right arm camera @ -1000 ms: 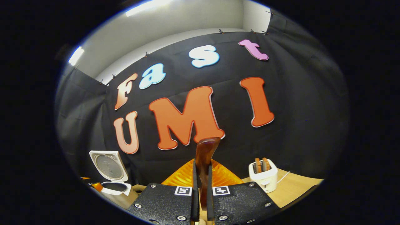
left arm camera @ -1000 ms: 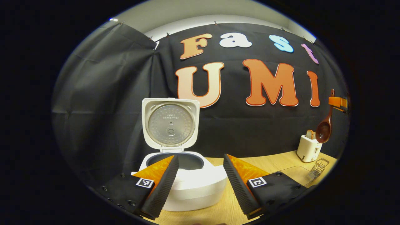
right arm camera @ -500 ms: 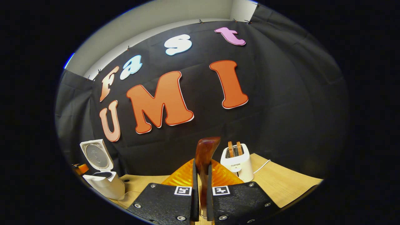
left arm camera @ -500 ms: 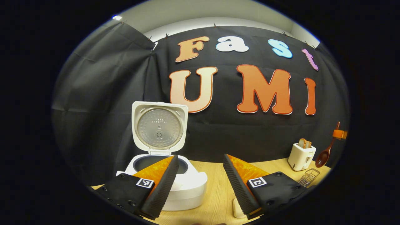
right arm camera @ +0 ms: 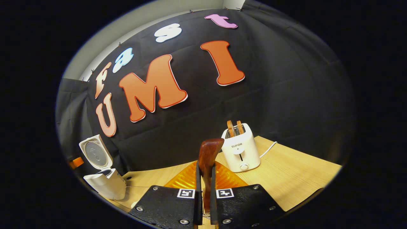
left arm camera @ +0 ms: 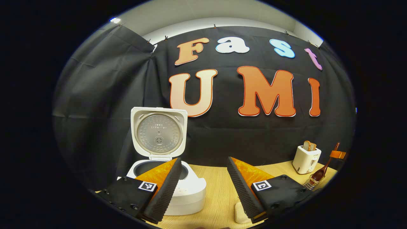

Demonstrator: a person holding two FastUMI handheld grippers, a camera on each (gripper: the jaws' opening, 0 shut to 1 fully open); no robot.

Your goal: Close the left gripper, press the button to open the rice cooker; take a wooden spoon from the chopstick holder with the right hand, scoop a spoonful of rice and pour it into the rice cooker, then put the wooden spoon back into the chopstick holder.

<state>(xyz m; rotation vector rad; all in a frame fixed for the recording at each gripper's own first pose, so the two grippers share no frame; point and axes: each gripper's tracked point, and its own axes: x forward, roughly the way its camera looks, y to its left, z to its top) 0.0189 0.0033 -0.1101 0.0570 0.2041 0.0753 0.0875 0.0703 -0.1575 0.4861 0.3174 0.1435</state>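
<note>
The right gripper (right arm camera: 203,178) clamped the wooden spoon (right arm camera: 208,159) handle between both fingers. The left gripper (left arm camera: 203,168) stood wide apart, holding nothing. Beyond it, the rice cooker (left arm camera: 178,190) sat on the table (left arm camera: 219,184), lid (left arm camera: 158,132) raised upright. Farther off stood the toaster (right arm camera: 240,151).

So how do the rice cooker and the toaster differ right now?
The rice cooker is low and round, while the toaster is a taller, narrow box. The rice cooker's lid stands hinged upright with the pot open; the toaster has no lid, just top slots with two slices of toast sticking up. The rice cooker sits at the table's left end, the toaster toward the right. Both are white and stand on the wooden table.
</note>
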